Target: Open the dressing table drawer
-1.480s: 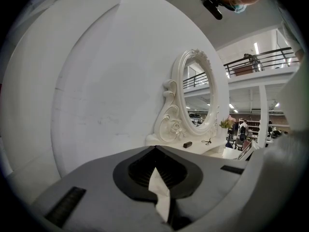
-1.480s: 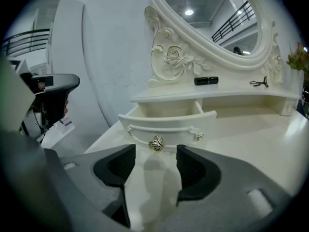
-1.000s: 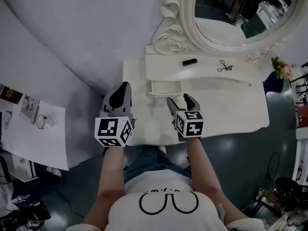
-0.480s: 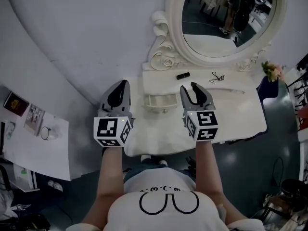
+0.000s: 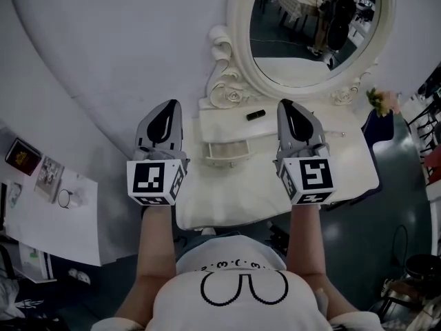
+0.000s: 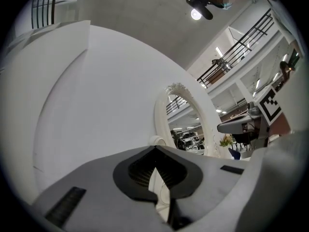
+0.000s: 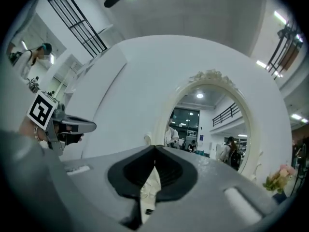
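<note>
The white dressing table (image 5: pixel 227 198) stands below me against the wall. Its small drawer (image 5: pixel 227 152) sticks out a little from under the upper shelf, and I see nothing on it. Both grippers hang high above the table, well clear of the drawer, and point at the wall and mirror. My left gripper (image 5: pixel 172 105) is left of the drawer with its jaws together (image 6: pixel 155 148) and empty. My right gripper (image 5: pixel 284 105) is right of the drawer. Its jaws have just been closing and now meet (image 7: pixel 155 148) with nothing between them.
An oval mirror (image 5: pixel 313 33) in a carved white frame rises behind the table. A small black tube (image 5: pixel 255 115) lies on the upper shelf. Flowers (image 5: pixel 381 102) stand at the table's right end. A low surface with papers (image 5: pixel 48 205) is on the left.
Both grippers have risen away from the table top, the right one more. The right jaws went from wide open by the drawer to shut. The table looks smaller and further below.
</note>
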Motion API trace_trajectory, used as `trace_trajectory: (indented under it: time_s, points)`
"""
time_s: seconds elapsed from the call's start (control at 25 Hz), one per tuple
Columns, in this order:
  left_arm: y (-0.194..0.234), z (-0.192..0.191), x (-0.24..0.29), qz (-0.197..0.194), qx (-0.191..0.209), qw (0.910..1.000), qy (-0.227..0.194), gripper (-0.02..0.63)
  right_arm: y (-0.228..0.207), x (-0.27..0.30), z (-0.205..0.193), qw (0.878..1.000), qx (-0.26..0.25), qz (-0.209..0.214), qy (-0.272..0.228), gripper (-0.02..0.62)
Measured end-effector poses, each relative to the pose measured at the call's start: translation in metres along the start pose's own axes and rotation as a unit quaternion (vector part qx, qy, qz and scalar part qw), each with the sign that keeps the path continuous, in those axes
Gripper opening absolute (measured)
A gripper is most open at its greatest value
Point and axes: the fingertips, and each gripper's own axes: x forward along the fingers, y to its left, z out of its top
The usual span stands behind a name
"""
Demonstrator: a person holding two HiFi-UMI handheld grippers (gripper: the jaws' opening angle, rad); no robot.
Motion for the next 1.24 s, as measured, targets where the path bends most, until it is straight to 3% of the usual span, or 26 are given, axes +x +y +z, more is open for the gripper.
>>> trace_trajectory:
  time_s: [0.24,1.24]
  points:
    - [0.000,0.010,0.002,0.000,0.003,1.0000,-0.009,-0.002,-0.004,-0.006,0.019,0.999,-0.022,-0.007,-0.031,-0.002]
    - [0.003,0.008,0.009,-0.001,0.004,1.0000,-0.008,-0.002,-0.005,-0.002,0.011,1.000,-0.002,-0.003,-0.022,-0.002]
